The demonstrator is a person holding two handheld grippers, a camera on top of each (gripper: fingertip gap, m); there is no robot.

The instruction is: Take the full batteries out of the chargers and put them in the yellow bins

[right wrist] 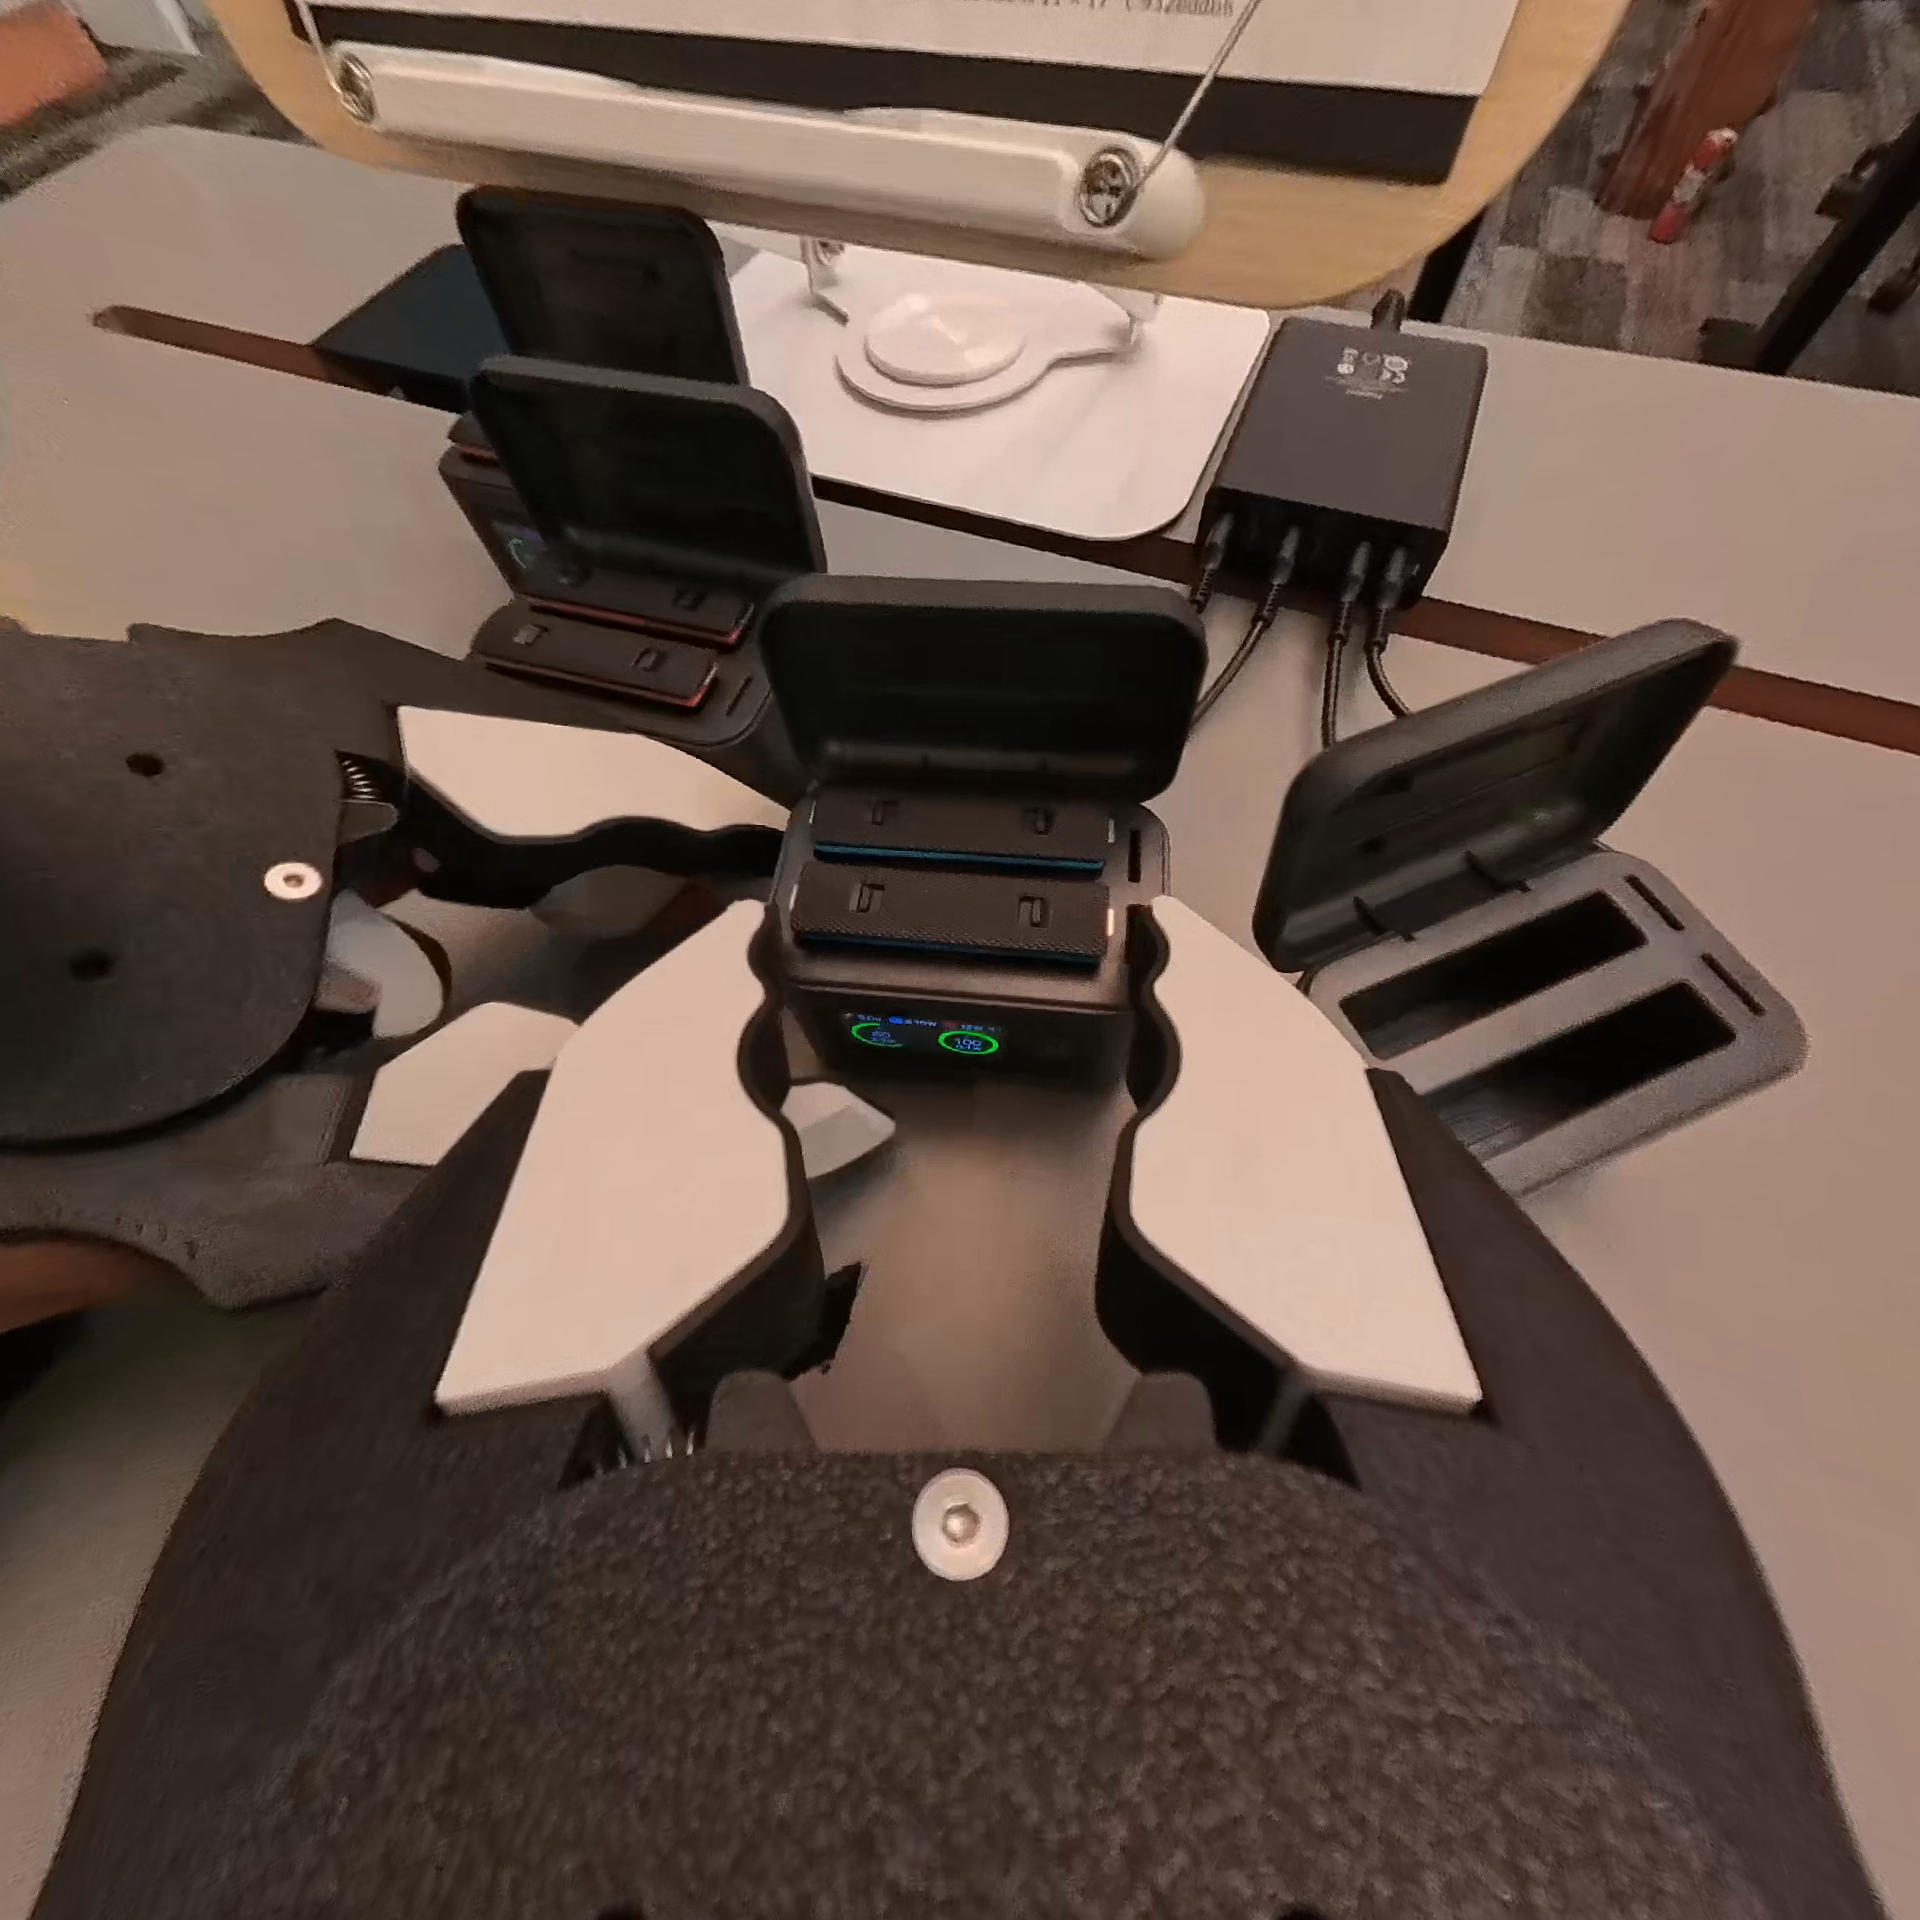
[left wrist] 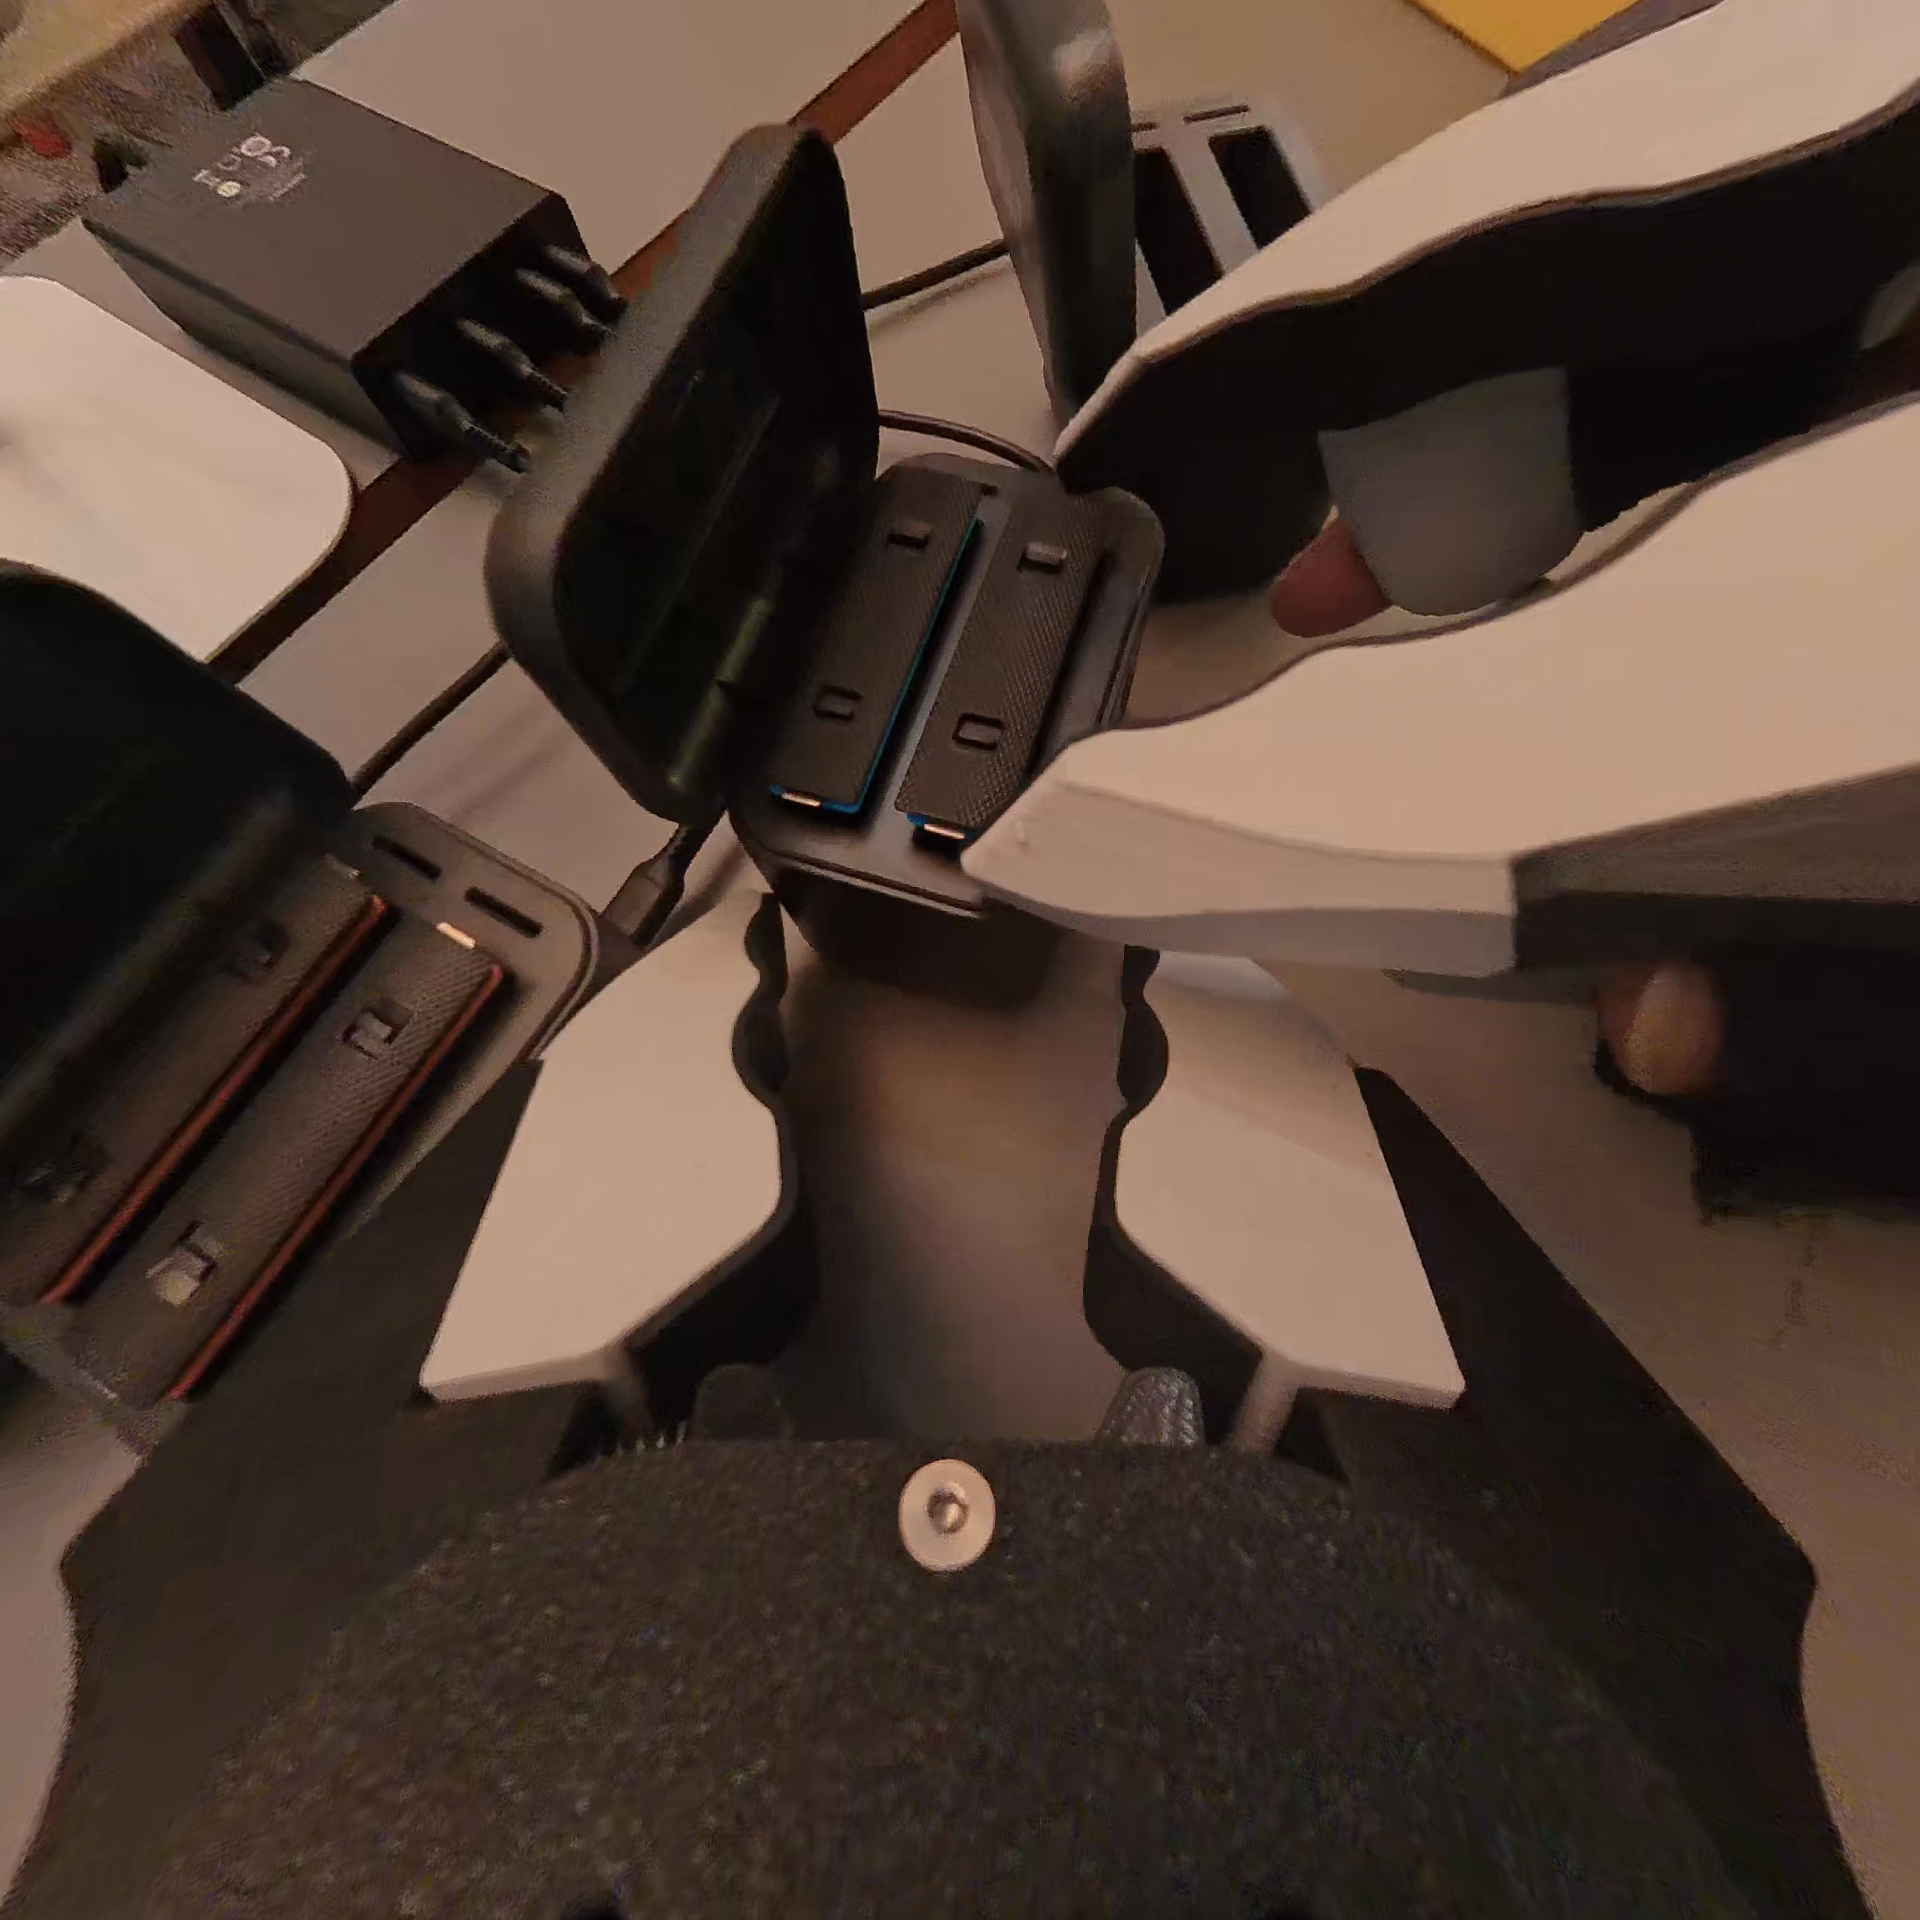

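A: Where are the batteries?

B: 2 of them with blue edges sit side by side in the middle charger (right wrist: 951, 935). Its lid (right wrist: 982, 686) stands open. The near battery (right wrist: 951, 920) is the one closer to the little screen (right wrist: 925, 1039), and the far battery (right wrist: 956, 831) is right behind it, next to the lid.

A: What is the right gripper (right wrist: 951, 1003) doing?

B: It is wide open. 1 white finger (right wrist: 665, 1060) is on the left side of the charger and the other is on the right side. The tips are right at the charger's sides, near the ends of the near battery. I cannot tell if they touch it. It holds nothing.

A: And the left gripper (left wrist: 951, 997)?

B: It is open too, and it holds nothing. It points at the short end of the same charger (left wrist: 935, 727) from the side. In that view the right gripper (left wrist: 1049, 665) comes in from the right, over the charger.

A: Are there more chargers?

B: Yes. A charger on the right (right wrist: 1538, 966) has 2 empty slots. A charger on the left (right wrist: 623, 644) holds 2 batteries with red edges (right wrist: 613, 665). 1 more stands behind it. They all sit on a grey tabletop (right wrist: 1714, 1299). A black power block (right wrist: 1340, 457) with cables sits farther back.
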